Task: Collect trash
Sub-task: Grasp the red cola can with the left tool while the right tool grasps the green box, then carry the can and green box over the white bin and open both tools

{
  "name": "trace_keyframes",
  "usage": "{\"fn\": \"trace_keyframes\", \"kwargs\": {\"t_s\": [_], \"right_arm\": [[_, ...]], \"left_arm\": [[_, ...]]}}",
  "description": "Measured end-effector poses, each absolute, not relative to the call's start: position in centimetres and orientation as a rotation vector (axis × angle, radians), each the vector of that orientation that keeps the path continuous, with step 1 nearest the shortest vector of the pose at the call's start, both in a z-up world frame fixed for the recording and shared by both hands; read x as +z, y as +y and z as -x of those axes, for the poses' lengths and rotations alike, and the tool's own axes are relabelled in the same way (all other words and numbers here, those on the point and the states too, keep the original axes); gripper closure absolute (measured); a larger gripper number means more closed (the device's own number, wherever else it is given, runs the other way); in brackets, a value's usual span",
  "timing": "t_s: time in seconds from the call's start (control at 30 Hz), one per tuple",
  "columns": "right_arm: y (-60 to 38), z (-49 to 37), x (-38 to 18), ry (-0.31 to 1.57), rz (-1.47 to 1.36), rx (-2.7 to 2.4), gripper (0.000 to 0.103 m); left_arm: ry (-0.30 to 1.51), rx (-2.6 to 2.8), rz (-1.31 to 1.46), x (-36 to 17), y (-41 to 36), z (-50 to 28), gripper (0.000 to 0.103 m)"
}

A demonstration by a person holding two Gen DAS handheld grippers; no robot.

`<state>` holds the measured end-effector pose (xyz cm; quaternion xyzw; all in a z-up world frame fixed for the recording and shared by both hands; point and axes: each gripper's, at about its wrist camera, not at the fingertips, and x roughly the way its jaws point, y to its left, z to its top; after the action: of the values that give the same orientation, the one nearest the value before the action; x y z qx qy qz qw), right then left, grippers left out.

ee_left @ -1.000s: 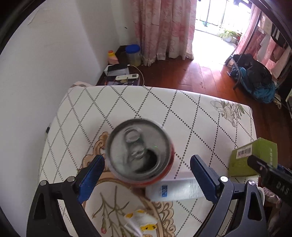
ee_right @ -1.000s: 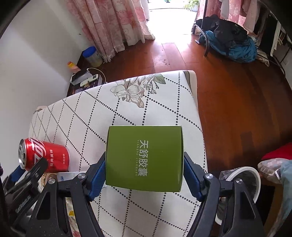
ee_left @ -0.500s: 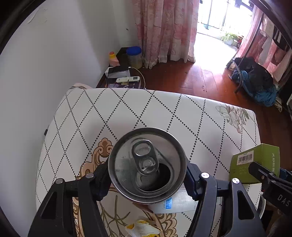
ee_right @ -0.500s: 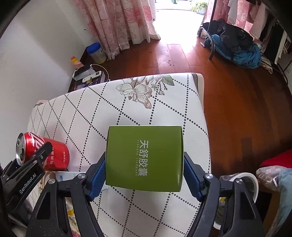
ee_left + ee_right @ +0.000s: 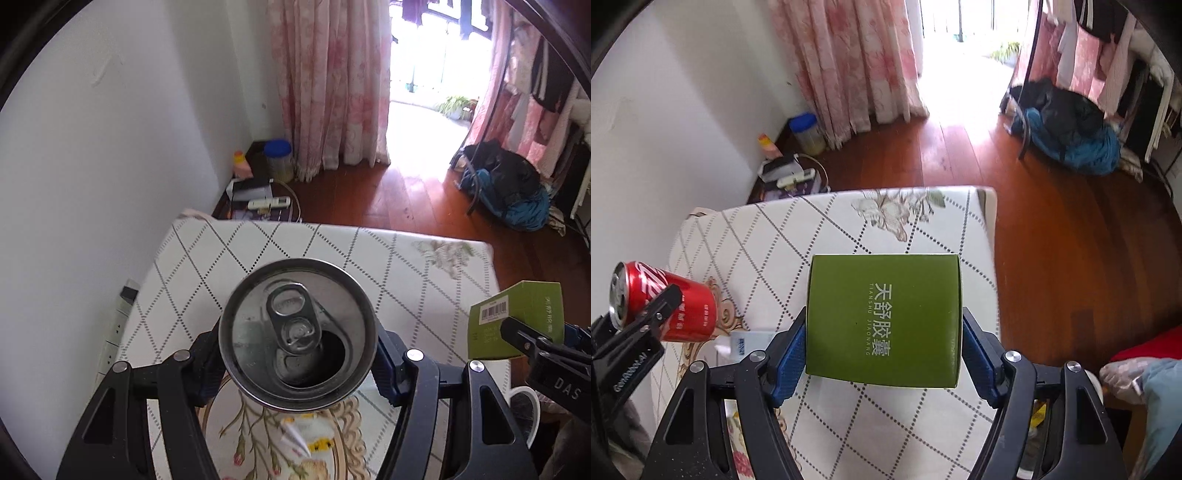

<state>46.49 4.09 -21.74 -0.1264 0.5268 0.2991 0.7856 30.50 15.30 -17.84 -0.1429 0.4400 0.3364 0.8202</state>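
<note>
My left gripper [image 5: 297,350] is shut on an opened red cola can [image 5: 297,334], its silver top facing the camera, held above the table. The can also shows in the right wrist view [image 5: 676,306] at the left, lifted off the cloth. My right gripper [image 5: 884,332] is shut on a green carton [image 5: 882,319] with white lettering, held above the table's right part. The carton also shows in the left wrist view [image 5: 517,325] at the right. A crumpled white and yellow wrapper [image 5: 301,434] lies on the cloth below the can.
The table has a white cloth with a dotted diamond pattern [image 5: 229,258]. A white flat packet [image 5: 748,341] lies on it. A white bin rim [image 5: 526,410] shows at the right beside the table. Wall at left, wooden floor [image 5: 1052,229] beyond.
My left gripper closed on the can and lifted it off the table. My right gripper rose a little with the green carton still in it.
</note>
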Motion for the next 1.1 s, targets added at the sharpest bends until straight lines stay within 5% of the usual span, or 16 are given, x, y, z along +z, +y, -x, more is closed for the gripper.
{"fn": "trace_keyframes", "kwargs": {"t_s": [0.53,1.1], "right_arm": [[-15.9,-43.9,-13.6,1.017,0.027,0.582,0.027],[-40.8,-46.0,-26.5,1.254,-0.037,0.27,0.027]], "left_arm": [[0.835,0.391,0.29,-10.5,-0.7,-30.5,0.041],[1.247,-0.026,0.443,-26.2,-18.8,-44.2,0.04]]}}
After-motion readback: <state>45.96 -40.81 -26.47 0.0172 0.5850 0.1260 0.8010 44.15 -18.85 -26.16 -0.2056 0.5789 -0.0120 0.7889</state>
